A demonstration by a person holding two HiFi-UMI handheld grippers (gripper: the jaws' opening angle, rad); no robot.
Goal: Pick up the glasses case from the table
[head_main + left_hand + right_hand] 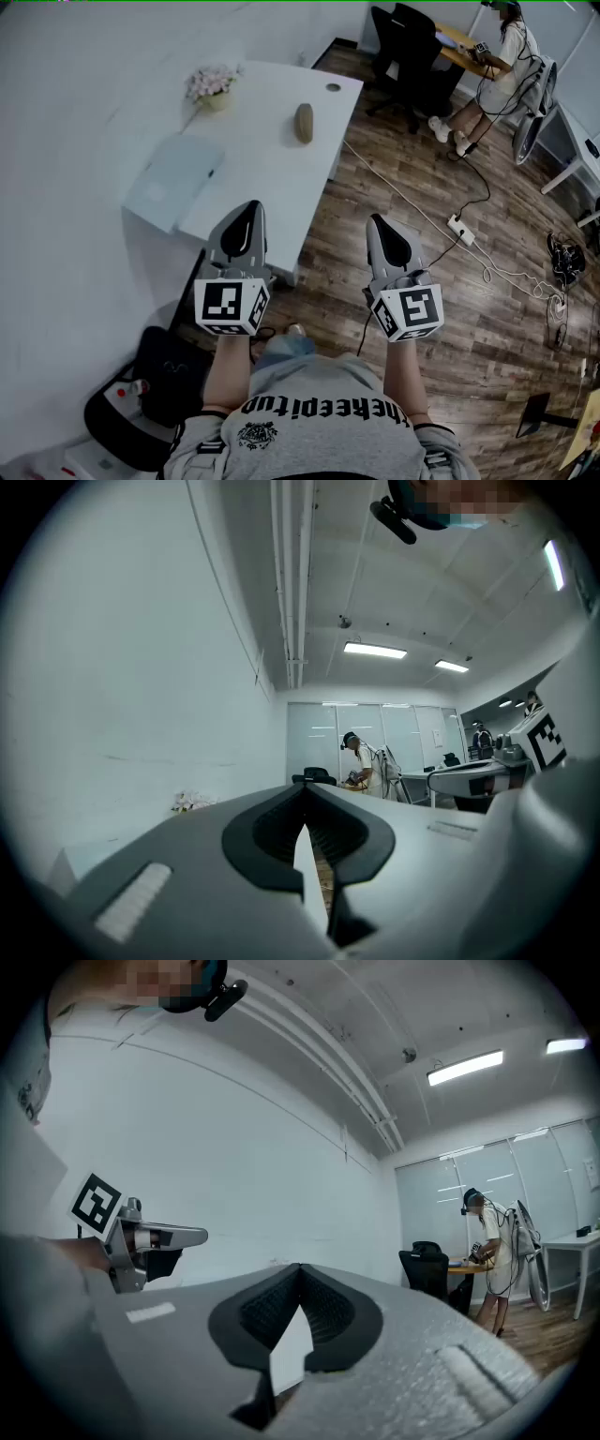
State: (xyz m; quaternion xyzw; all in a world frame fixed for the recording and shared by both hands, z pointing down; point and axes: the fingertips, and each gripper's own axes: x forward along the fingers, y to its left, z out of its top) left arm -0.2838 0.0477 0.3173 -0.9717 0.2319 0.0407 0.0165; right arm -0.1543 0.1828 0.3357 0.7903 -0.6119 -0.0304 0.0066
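Observation:
The glasses case [304,123] is a brownish oval that lies on the white table [272,178], towards its far right side. My left gripper [250,208] is held level over the table's near corner, well short of the case, and is shut with nothing in it. My right gripper [375,221] hovers beside it over the wooden floor, also shut and empty. In the left gripper view the left gripper's [303,790] jaws meet at the tip; the case is hidden there. The right gripper view shows my right gripper [300,1267] closed the same way.
A pot of pale flowers [213,84] and a flat light-blue folder [174,178] are on the table's left part. A black office chair [409,42] and a person [499,58] are at a desk far right. A power strip [460,230] with cables lies on the floor. A black bag [164,375] sits by my left leg.

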